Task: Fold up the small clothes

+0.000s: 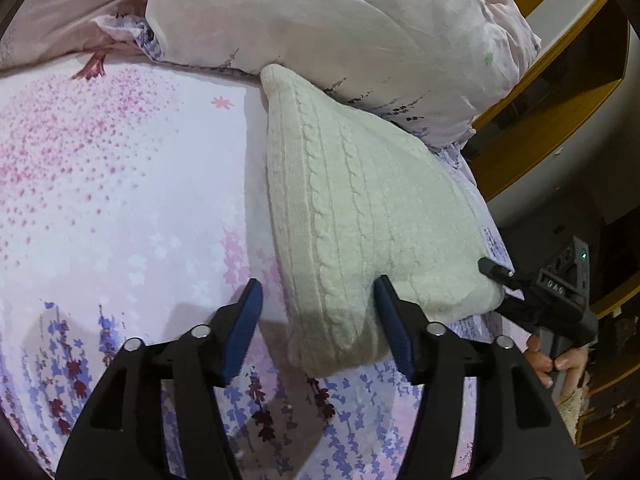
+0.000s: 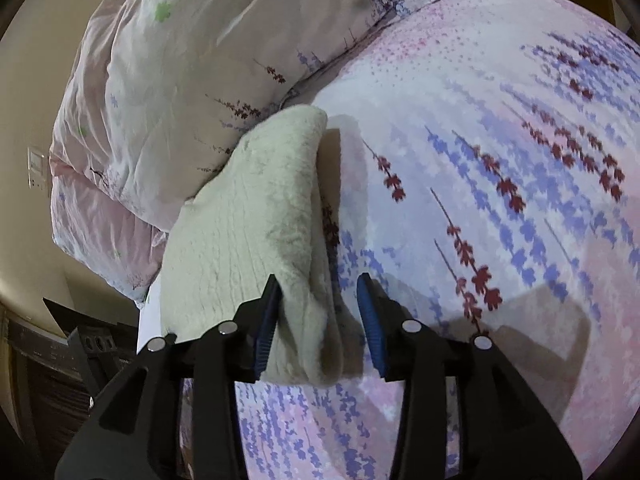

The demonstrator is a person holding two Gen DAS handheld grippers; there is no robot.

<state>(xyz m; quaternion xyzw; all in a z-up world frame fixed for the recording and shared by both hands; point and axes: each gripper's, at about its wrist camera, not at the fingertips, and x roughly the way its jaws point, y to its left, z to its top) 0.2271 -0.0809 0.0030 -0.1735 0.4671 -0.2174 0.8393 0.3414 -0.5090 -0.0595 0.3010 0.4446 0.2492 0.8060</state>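
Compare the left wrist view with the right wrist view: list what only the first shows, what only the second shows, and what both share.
Only the left wrist view: the cable-knit face of the folded cream sweater, the right gripper seen from outside at the sweater's corner, the hand holding it, and yellow wooden furniture.

Only the right wrist view: the sweater's fuzzy folded edge, a wall switch, and the right gripper's own blue pads either side of that edge.

Both: the sweater, the floral bedsheet, the crumpled quilt.
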